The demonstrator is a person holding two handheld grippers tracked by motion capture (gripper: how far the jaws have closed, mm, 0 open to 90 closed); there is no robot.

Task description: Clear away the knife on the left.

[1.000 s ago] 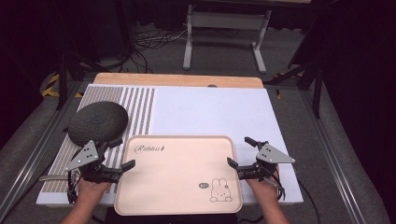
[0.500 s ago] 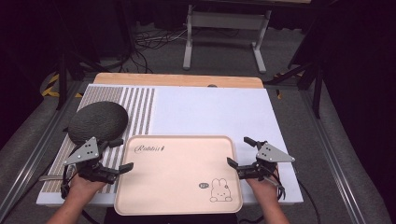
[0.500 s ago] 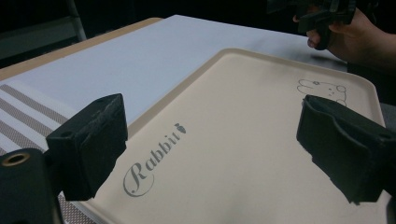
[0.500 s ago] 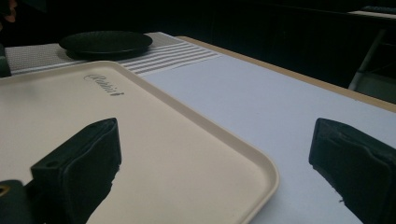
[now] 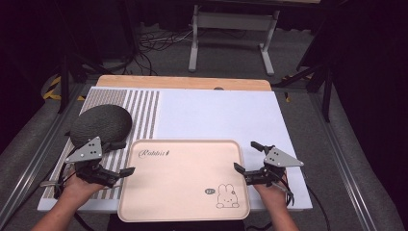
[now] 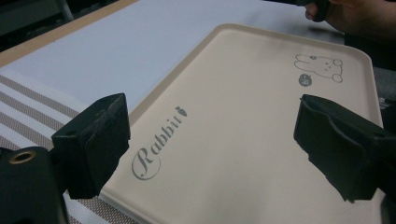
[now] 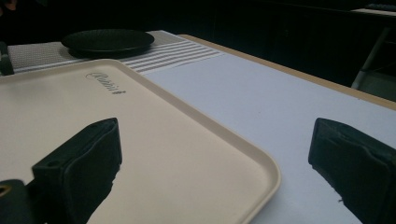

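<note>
**Two grippers flank the rabbit tray**

The beige tray [image 5: 183, 180] lies flat at the table's near edge, partly on the striped mat [image 5: 139, 108]. The left gripper [image 5: 126, 172] hovers at its left rim, jaws wide and seemingly empty. The right gripper [image 5: 244, 157] sits at the right rim, jaws spread, holding nothing. A dark plate [image 5: 101, 124] rests just beyond the tray's left corner.

Dark round plate [image 5: 101, 124] on striped placemat [image 5: 144, 103], far left.
</note>
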